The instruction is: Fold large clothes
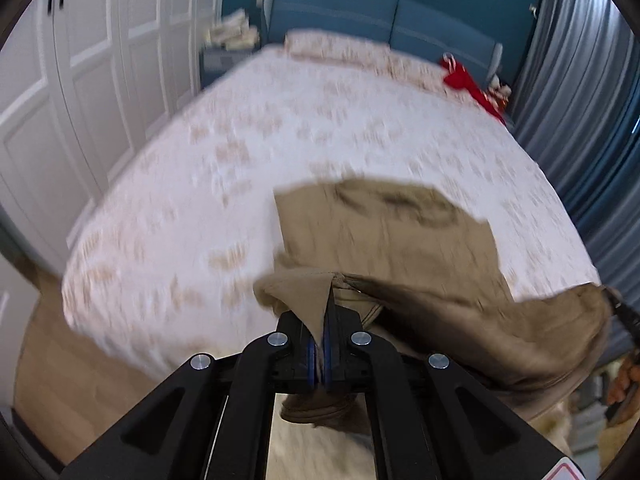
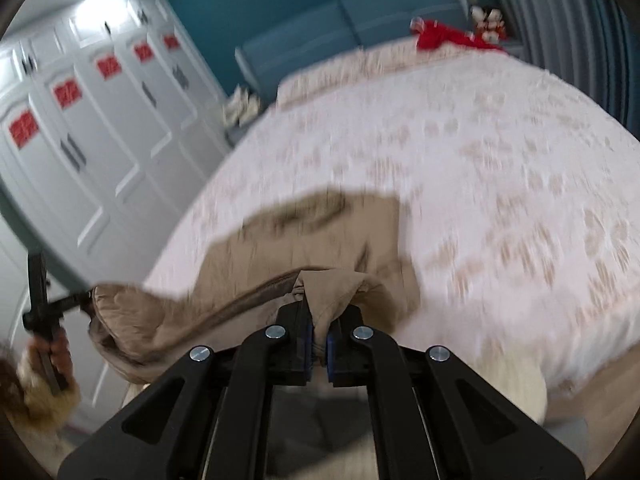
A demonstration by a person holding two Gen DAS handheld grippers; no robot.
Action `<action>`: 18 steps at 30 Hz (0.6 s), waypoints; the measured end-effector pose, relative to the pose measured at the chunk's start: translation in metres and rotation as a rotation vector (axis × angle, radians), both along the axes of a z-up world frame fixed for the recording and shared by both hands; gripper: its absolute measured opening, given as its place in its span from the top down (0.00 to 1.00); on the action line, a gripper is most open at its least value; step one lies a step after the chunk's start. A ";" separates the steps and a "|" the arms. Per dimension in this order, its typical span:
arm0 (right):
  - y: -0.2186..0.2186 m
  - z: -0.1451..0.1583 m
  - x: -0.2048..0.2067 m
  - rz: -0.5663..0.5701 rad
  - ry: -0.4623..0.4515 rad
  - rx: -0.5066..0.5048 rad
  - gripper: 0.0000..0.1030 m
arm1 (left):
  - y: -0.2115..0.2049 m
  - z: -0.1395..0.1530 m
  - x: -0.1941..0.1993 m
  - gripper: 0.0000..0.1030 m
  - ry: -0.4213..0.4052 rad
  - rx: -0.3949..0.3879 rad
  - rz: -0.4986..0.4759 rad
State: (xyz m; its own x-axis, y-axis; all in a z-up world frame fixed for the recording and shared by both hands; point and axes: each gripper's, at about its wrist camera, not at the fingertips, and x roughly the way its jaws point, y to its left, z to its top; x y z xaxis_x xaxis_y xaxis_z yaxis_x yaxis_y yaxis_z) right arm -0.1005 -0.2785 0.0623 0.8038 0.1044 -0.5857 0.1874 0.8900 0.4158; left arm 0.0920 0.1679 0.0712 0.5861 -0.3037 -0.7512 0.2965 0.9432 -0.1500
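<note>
A large tan garment (image 1: 384,232) lies partly on the bed and hangs between my two grippers at the bed's near edge; it also shows in the right wrist view (image 2: 320,232). My left gripper (image 1: 320,320) is shut on one end of its edge. My right gripper (image 2: 318,328) is shut on the other end, and its handle shows at the right in the left wrist view (image 1: 624,312). The left gripper's handle shows at the left in the right wrist view (image 2: 40,304). The fabric between them sags, lifted above the bed. Both views are blurred.
The bed (image 1: 240,160) has a white cover with a beige pattern. A red item (image 1: 464,76) lies near the pillows by the blue headboard (image 1: 360,16). White wardrobe doors (image 1: 80,80) stand at the left, grey curtains (image 1: 580,80) at the right. Wood floor (image 1: 60,360) lies below.
</note>
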 end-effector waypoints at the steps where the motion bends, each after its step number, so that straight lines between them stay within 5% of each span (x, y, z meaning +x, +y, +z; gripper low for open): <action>1: -0.006 -0.001 0.012 -0.014 -0.026 -0.003 0.97 | -0.002 -0.001 0.010 0.99 -0.009 -0.001 0.011; 8: -0.044 -0.018 0.108 -0.110 -0.095 0.025 0.97 | -0.023 -0.023 0.103 0.99 -0.033 0.003 0.106; 18: -0.067 -0.061 0.219 -0.166 -0.007 -0.018 0.97 | -0.069 -0.073 0.206 0.98 0.002 0.098 0.158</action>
